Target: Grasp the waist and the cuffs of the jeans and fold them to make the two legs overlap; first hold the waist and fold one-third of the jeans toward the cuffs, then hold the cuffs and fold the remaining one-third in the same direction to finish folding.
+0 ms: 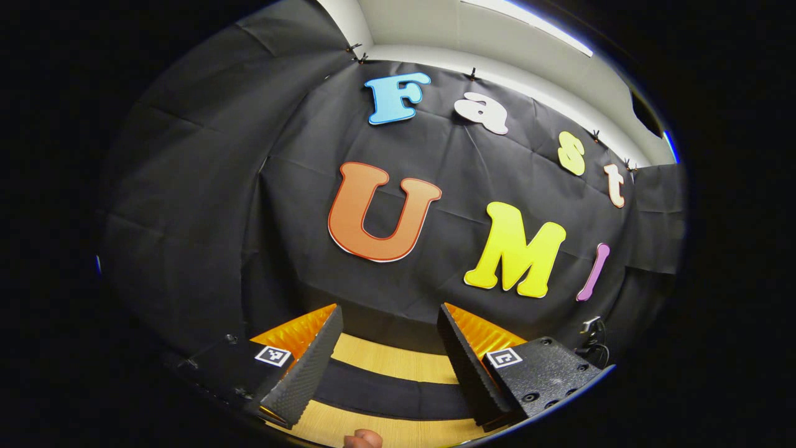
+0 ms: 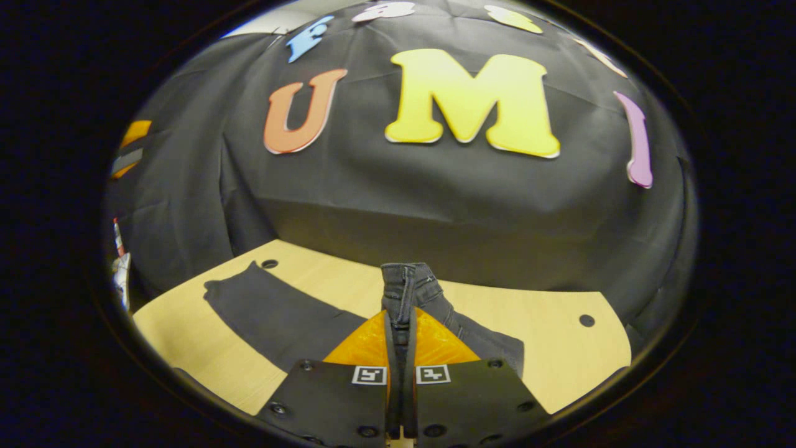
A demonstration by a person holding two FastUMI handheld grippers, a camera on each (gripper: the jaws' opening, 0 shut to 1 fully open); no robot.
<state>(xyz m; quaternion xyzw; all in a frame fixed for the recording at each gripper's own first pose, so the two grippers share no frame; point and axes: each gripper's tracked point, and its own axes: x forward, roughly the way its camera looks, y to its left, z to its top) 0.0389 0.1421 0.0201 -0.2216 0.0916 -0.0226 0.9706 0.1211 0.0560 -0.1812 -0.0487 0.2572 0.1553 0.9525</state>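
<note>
Dark grey jeans (image 2: 273, 317) lie on the wooden table (image 2: 186, 336), one long stretch running off to the left. My right gripper (image 2: 401, 314) is shut on a bunched, seamed edge of the jeans (image 2: 407, 283), which stands up just past the fingertips. I cannot tell whether that edge is the waist or a cuff. More denim trails to the right of the fingers (image 2: 491, 341). My left gripper (image 1: 390, 320) is open and held above the table, with a dark band of the jeans (image 1: 385, 389) lying across the gap below its fingers and not touching them.
The table (image 1: 398, 361) ends at the black cloth wall close behind. Two round holes (image 2: 268, 264) (image 2: 586, 320) mark its far corners. A person's fingertip (image 1: 362, 438) shows at the bottom edge. An orange and grey object (image 2: 130, 146) shows at the far left.
</note>
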